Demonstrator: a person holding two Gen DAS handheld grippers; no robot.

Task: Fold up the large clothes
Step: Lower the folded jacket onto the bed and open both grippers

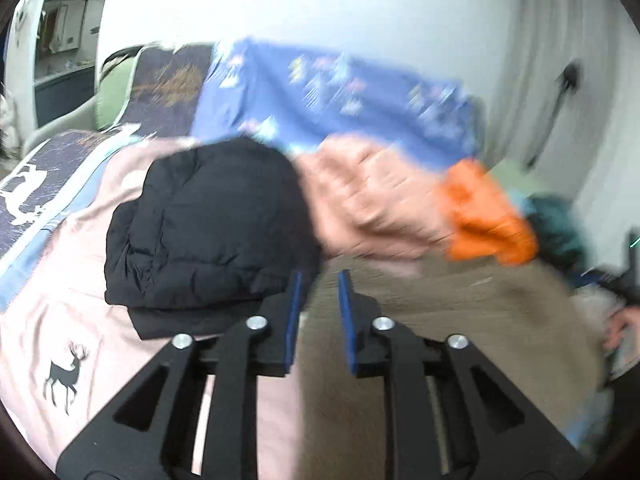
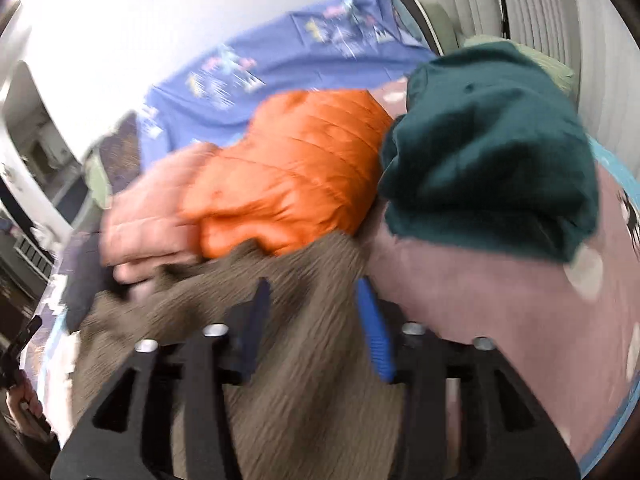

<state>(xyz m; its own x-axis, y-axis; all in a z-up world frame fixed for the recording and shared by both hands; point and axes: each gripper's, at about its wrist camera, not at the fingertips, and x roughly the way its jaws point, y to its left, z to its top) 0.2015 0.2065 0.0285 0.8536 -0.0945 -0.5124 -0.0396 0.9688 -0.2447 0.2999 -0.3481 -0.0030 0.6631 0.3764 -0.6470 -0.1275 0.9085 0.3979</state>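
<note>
A brown ribbed garment [image 1: 440, 320] lies spread on the bed below both grippers; it also shows in the right wrist view [image 2: 304, 312]. My left gripper [image 1: 320, 280] is open with a narrow gap, hovering over the garment's left edge beside a folded black puffer jacket [image 1: 208, 220]. My right gripper [image 2: 312, 292] is open wider, above the brown garment. Behind it lie a folded peach jacket [image 2: 148, 216], an orange puffer jacket [image 2: 296, 168] and a folded dark teal garment [image 2: 492, 152]. The frames are motion-blurred.
A pink deer-print bedsheet [image 1: 60, 320] covers the bed. A blue patterned blanket [image 1: 320, 92] hangs along the white wall behind the pile. A doorway [image 1: 60, 52] shows at far left. The person's hand [image 1: 620, 328] is at the right edge.
</note>
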